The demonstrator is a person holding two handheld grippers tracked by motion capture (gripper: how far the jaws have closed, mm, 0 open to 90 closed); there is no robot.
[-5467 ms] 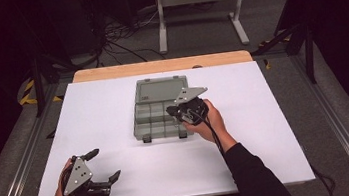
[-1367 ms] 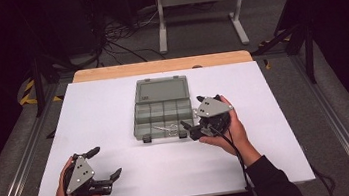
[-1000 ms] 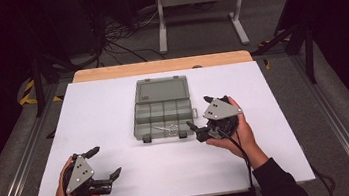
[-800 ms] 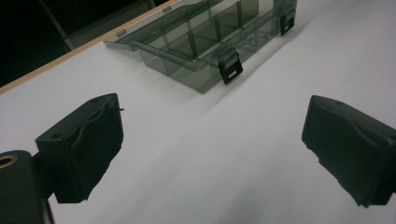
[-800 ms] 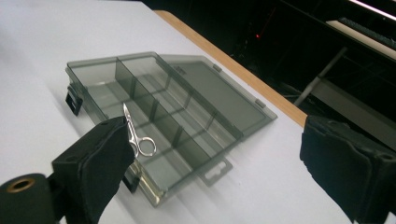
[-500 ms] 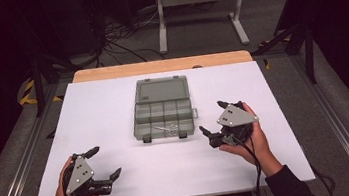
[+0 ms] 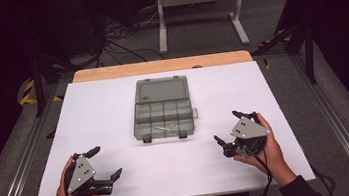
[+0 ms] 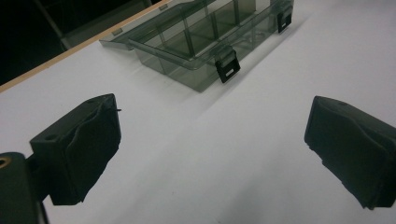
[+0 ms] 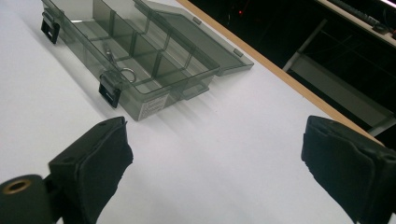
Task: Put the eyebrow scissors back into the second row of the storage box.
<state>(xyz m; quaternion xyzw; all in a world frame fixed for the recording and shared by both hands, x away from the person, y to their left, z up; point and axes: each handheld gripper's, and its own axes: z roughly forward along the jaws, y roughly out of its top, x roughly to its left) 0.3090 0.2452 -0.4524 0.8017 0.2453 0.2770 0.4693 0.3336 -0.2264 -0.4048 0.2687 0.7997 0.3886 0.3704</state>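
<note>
Spanning most of the high view, the white table (image 7: 114, 115) carries a smoky clear organizer box (image 7: 162, 110) near its middle, lid laid open flat toward the far edge and two black latches hanging off the near wall. Both grippers sit near the front edge, well apart from the box: the left gripper (image 7: 104, 163) at the near left corner and the right gripper (image 7: 228, 130) at the near right, each with its jaws spread wide and holding nothing. Inside the box, a small metal piece with a ring (image 9: 122, 72) lies in a near compartment just behind the right-hand latch (image 9: 109, 95); it is too small to identify for certain. The likely work is on that box, so the risks come from its lightness and its thin dividers. A jaw that catches the near wall or a latch could shove the whole box across the smooth top, and a jaw lowered off-centre could land on a divider instead of the little metal piece.
</note>
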